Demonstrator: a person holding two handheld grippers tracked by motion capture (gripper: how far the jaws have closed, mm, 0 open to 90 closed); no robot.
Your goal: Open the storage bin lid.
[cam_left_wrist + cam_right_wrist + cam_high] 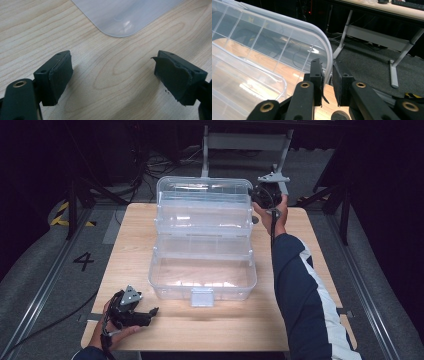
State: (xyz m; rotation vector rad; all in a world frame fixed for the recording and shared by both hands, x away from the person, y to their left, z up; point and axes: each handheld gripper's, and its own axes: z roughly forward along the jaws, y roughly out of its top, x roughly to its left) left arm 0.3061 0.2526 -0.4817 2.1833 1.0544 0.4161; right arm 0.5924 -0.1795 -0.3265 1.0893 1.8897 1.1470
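A clear plastic storage box (202, 287) stands open in the middle of the wooden table (220, 325), its trays stepped back and its lid (204, 187) raised at the far side. At the lid's far right corner my right gripper (259, 195) is shut on the rim. In the right gripper view the curved rim of the lid (274, 42) runs down between the two pads of the right gripper (327, 72). My left gripper (152, 312) lies near the table's front left, apart from the box. In the left gripper view the left gripper (112, 75) is open over bare wood, with a rounded box corner (120, 17) ahead.
A white table frame (247, 142) stands on the grey floor beyond the far edge. Black stands and cables (100, 185) sit at the back left. A floor mark "4" (83, 261) lies left of the table. A dark sleeve (300, 290) crosses the table's right side.
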